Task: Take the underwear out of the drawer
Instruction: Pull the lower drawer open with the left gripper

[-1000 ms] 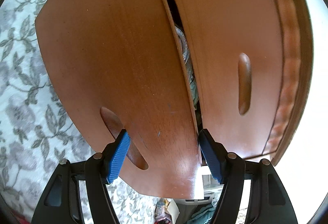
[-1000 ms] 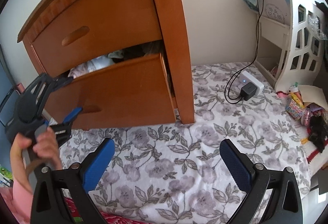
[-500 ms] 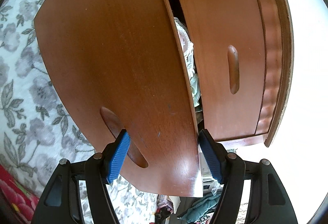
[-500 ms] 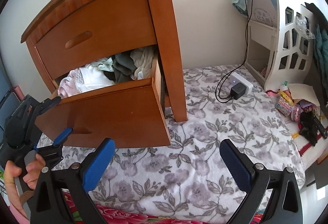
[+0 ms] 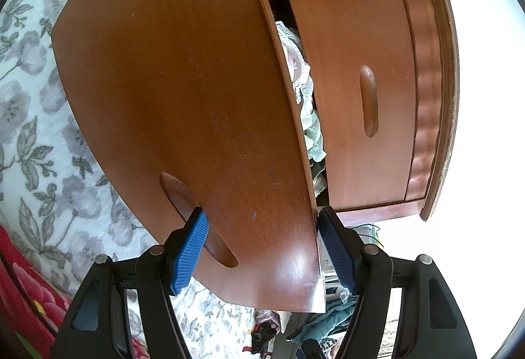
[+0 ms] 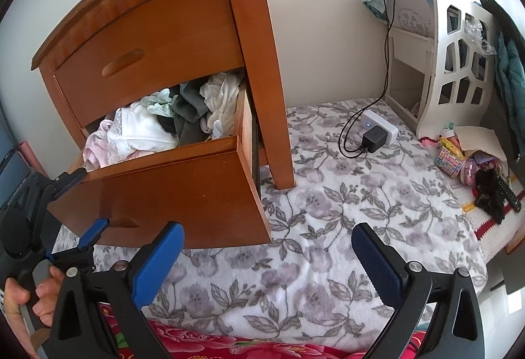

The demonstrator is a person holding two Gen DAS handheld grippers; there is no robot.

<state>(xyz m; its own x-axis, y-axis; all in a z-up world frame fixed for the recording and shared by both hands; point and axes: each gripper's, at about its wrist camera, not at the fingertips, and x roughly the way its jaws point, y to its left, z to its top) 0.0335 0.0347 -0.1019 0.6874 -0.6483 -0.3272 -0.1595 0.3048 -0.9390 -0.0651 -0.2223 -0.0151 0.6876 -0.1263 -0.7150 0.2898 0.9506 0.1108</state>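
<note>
Lower drawer (image 6: 177, 195) of wooden nightstand (image 6: 259, 63) pulled well out, front panel tilted toward the floor. Left gripper (image 5: 262, 244) clamped on that drawer front: one blue pad (image 5: 192, 249) seated in the handle recess (image 5: 197, 218), the other pad over the panel's top edge, panel pinched between. Same gripper seen from right wrist view at the drawer's left corner (image 6: 65, 211), with hand (image 6: 29, 300) wrapped on its grip at bottom left. Right gripper (image 6: 265, 263) spread wide, nothing between pads, hovering over flowered blanket (image 6: 328, 221) in front of the nightstand, apart from the drawer. Underwear (image 6: 137, 129) lying inside the open drawer, heaped: white and pale pink pieces at left, mint-green piece behind, dark grey fabric in the middle, cream pieces at right against the side wall. Heap sits above the rim in places. From left wrist view only a strip of lace and pale fabric (image 5: 302, 86) showing in the gap between lower front and upper drawer (image 5: 354, 80). Upper drawer shut. White charger box (image 6: 380, 129) with black plug and cable on the blanket near the wall, well apart from the nightstand; white shelf unit (image 6: 459, 63) at right.
</note>
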